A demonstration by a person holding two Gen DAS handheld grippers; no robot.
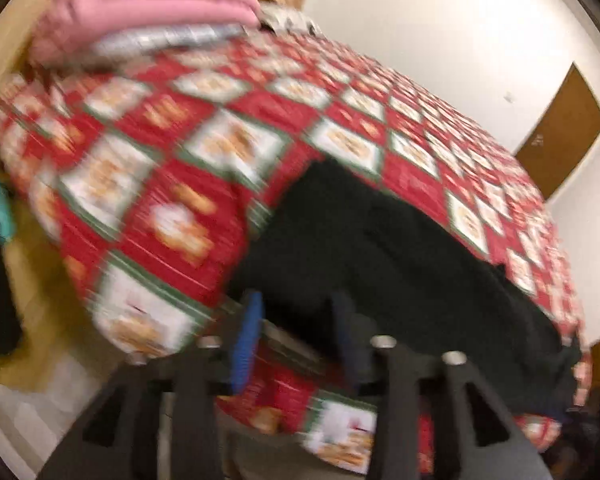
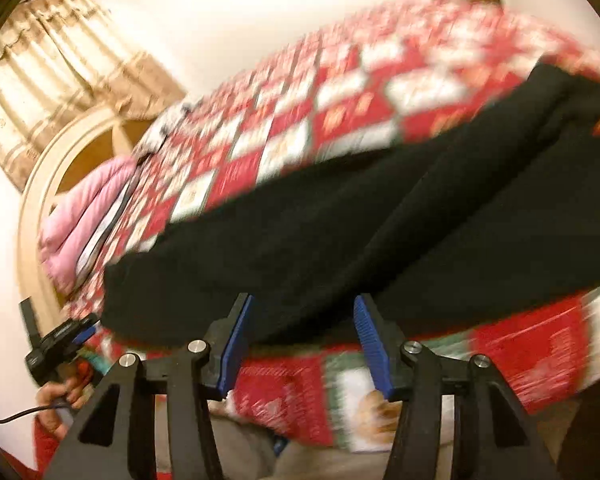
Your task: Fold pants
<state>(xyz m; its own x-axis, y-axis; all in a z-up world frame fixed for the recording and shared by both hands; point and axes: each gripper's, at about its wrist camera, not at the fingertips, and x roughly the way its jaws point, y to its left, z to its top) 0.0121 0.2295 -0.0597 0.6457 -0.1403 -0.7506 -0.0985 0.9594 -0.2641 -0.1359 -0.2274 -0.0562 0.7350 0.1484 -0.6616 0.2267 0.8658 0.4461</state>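
Observation:
Black pants lie flat along the near side of a bed with a red, white and green patterned quilt. In the left wrist view the pants stretch away to the right. My left gripper is open, its blue pads just short of one end of the pants. My right gripper is open at the near edge of the pants, nothing between its pads. The left gripper also shows in the right wrist view, held in a hand at the bed's left corner. Both views are motion-blurred.
A pink folded blanket lies at the head of the bed, also in the right wrist view. A wooden headboard, beige curtains, white walls and a brown door surround the bed.

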